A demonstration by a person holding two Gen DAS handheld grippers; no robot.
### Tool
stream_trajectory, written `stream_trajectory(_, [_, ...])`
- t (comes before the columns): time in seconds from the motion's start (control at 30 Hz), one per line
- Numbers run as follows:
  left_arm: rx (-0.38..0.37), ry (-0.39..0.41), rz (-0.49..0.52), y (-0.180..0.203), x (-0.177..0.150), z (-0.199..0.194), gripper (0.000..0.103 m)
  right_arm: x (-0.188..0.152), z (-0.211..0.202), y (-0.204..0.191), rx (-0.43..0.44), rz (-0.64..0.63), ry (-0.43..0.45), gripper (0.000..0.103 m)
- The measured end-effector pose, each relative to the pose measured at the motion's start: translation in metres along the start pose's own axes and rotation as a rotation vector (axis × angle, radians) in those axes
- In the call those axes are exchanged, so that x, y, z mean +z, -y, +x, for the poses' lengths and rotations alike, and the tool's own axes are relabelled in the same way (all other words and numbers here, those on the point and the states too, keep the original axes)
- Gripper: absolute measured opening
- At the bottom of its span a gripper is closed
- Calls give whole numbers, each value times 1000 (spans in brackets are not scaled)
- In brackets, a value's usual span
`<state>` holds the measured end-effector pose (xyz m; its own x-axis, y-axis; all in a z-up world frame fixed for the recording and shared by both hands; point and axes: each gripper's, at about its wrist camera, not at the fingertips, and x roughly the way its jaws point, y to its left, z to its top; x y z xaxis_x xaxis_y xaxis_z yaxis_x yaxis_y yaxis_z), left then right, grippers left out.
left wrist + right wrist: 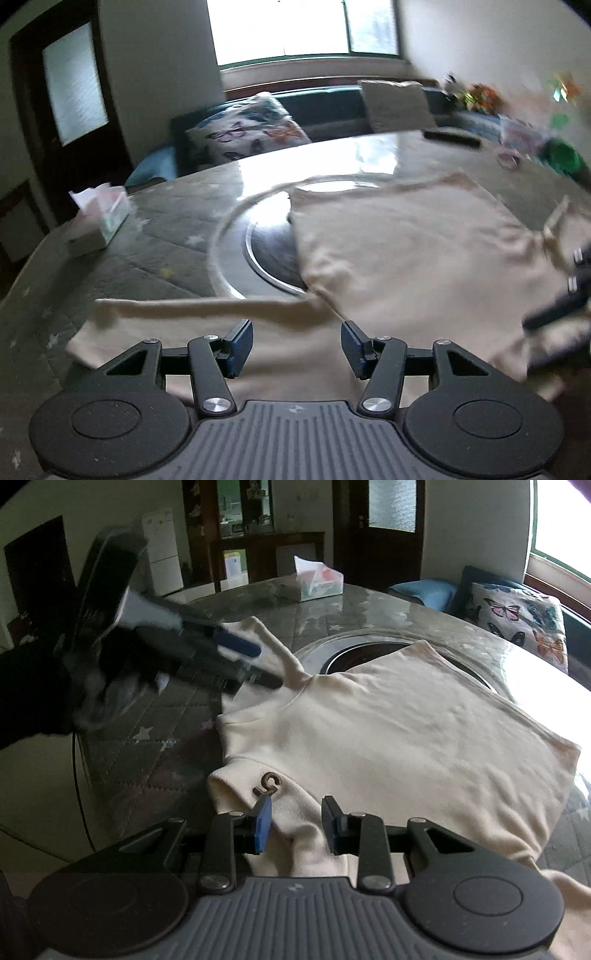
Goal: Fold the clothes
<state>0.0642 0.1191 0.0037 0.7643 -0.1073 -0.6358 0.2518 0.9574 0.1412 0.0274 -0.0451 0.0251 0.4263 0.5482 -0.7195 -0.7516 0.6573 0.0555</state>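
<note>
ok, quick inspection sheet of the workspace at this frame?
Surface: round table with grey quilted star cover, glass turntable at centre.
Job's things: cream shirt spread flat, partly over the turntable; one sleeve stretched out sideways.
Clutter: tissue box; dark flat object and blurred colourful items at the far edge.
Grippers: left gripper open above the shirt, nothing between its jaws; right gripper has shirt cloth between its jaws, grip unclear.
Cables: thin dark cable by the table edge.
Surroundings: window, bench with butterfly cushion, doors, shelves.

Left tongs [297,345] angled down, fingers parted, nothing between; right tongs [295,825] angled down, narrowly parted
</note>
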Motion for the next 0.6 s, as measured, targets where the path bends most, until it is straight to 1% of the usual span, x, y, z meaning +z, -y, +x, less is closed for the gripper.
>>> stream_trajectory(0.07, [10,-16,18,5,-7,0,56,-3,-5,1,-6,11,4,29])
stream_trajectory(0.17, [23,-4,30,6,-15,-4,56,-12,-14,4,-23,30,-2,29])
stream_trajectory(0.3, [51,-4,46,8,-21,-13,56,-27,-23,8,-27,66,-27,29])
stream_trajectory(0.37, [63,2,50,10,-18,-17,56,-33,-27,7,-30,72,-37,30])
stream_trajectory(0.47, [55,38,23,14,-7,-26,56,-37,-34,3,-31,72,-27,30])
stream_trajectory(0.6, [-11,73,21,34,7,-24,56,-40,-36,1,-28,91,-15,30])
